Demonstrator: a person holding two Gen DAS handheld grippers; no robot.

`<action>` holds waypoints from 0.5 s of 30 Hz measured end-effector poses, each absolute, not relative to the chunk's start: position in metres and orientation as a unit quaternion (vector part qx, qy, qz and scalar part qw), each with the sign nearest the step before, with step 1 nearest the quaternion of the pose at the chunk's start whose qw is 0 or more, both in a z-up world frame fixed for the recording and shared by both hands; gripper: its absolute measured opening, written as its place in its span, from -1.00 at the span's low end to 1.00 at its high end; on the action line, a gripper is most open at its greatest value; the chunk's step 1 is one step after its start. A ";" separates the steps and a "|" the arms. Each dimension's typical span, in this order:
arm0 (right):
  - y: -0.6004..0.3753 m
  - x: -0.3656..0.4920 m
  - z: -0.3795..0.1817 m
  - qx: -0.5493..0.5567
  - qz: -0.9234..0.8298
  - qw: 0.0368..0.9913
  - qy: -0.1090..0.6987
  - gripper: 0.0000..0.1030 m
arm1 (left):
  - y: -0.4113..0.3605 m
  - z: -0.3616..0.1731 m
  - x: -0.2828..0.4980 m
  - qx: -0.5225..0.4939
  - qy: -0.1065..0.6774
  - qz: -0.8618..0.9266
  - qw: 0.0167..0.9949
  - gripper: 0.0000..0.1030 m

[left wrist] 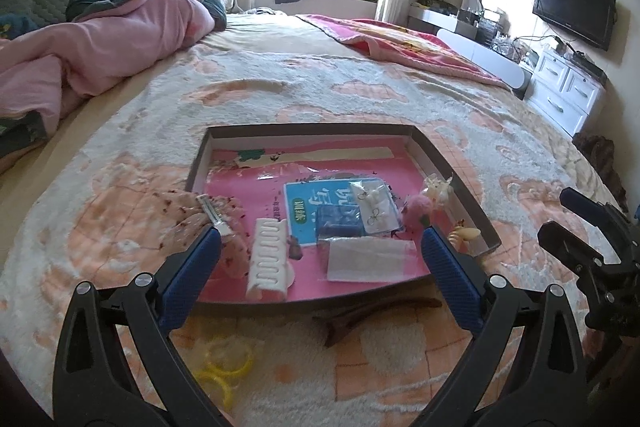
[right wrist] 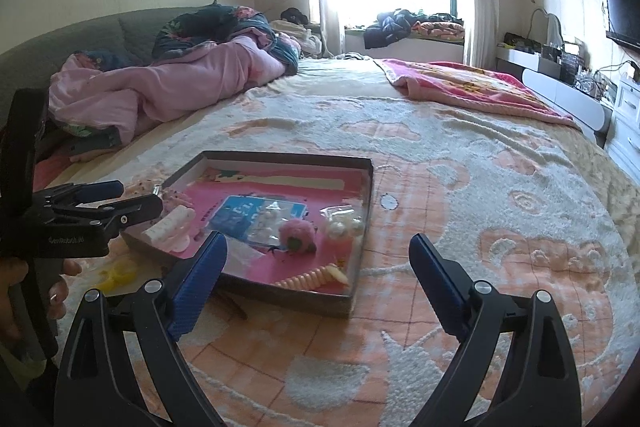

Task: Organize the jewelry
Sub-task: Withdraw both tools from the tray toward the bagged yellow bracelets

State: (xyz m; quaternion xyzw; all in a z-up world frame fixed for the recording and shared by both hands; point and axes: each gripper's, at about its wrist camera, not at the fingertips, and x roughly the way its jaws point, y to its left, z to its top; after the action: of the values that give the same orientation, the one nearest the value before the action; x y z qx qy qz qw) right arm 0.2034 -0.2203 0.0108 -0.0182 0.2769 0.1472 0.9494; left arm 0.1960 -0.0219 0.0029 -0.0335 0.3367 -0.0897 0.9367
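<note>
1. We read this as a pause between pickups. Our left gripper [left wrist: 320, 247] hangs over the near edge of the tray [left wrist: 440, 151] with its fingers wide apart and nothing between them. Our right gripper [right wrist: 318, 255] is also spread wide and empty, just off the tray's near right corner.
2. Most of the jewelry already lies in the tray: a white hair claw [left wrist: 267, 259], a bag with earrings [left wrist: 374, 205], a pink pompom [left wrist: 416, 211] and a peach comb clip [right wrist: 316, 277].
3. Left outside on the blanket [left wrist: 400, 107], just before the tray's near wall, are a brown hair clip [left wrist: 368, 315] and the yellow rings [left wrist: 224, 359]. A floral cloth piece [left wrist: 200, 223] drapes over the tray's left rim.
4. The next move, in our judgement, is a short drop onto the brown clip: it is flat and slim on soft pile, so the fingers must straddle it low and close squarely.
5. Hard to make out:
   - the yellow rings are partly behind the left finger, and their number is unclear;
   - the earrings' shape blurs behind plastic glare;
   - the brown clip barely shows in the right view.
</note>
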 end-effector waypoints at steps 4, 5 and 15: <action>-0.212 0.198 0.012 -0.024 0.156 0.948 0.275 0.74 | -0.016 0.004 0.187 -0.036 0.333 -0.086 0.938 0.78; -0.210 0.196 0.013 -0.026 0.158 0.948 0.274 0.74 | -0.014 0.004 0.185 -0.036 0.333 -0.085 0.938 0.78; -0.191 0.184 0.011 -0.034 0.177 0.945 0.274 0.74 | 0.004 0.000 0.166 -0.040 0.330 -0.073 0.940 0.78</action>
State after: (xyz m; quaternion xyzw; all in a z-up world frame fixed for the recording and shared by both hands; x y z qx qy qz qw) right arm 0.1841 -0.1912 0.0109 -0.0336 0.2736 0.1766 0.9449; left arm 0.1662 0.0038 -0.0001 -0.0399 0.3298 -0.0729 0.9404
